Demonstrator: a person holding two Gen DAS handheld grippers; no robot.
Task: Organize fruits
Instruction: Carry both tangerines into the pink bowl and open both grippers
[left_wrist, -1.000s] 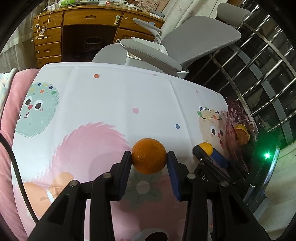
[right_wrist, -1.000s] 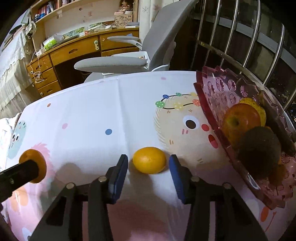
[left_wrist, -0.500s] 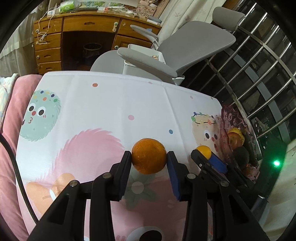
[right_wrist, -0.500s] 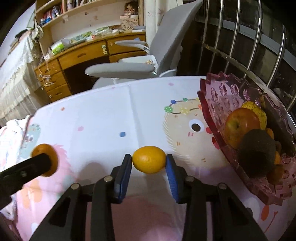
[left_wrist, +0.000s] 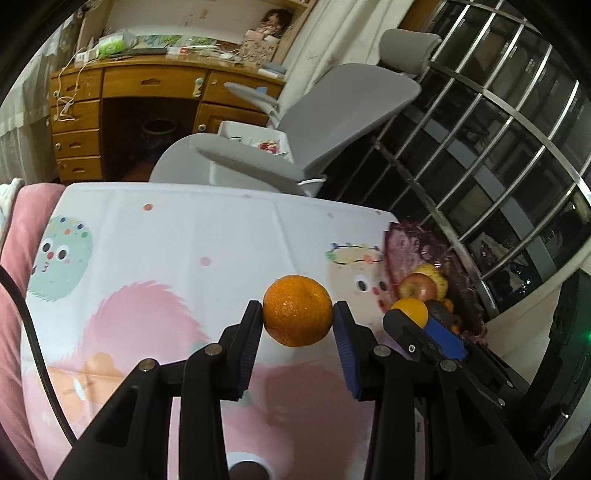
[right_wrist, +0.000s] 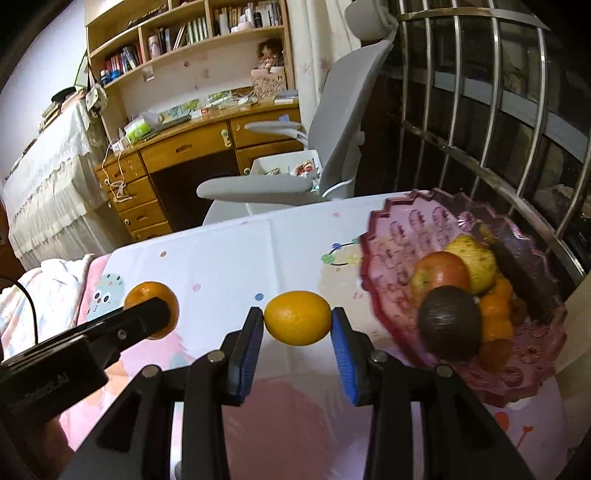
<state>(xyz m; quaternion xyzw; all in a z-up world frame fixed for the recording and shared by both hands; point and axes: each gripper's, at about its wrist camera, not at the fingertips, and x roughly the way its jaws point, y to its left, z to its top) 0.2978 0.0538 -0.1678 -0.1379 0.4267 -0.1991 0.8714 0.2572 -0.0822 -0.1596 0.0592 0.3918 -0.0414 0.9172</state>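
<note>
My left gripper is shut on a deep-orange mandarin, held clear above the patterned tablecloth. The right gripper is shut on a smoother yellow-orange citrus fruit, also lifted off the cloth. In the left wrist view that fruit shows at the right, in the right gripper. From the right wrist view the left gripper's dark finger covers part of the mandarin. A pink glass fruit bowl at the right holds an apple, a yellow pear, a dark avocado and small oranges.
A grey office chair stands just past the table's far edge, with a wooden desk behind it. Metal window bars run close behind the bowl. A pink blanket lies along the left side.
The right gripper has shut on the yellow-orange fruit and lifted it off the cloth. The left gripper has risen with the mandarin. Both views now take in more of the room.
</note>
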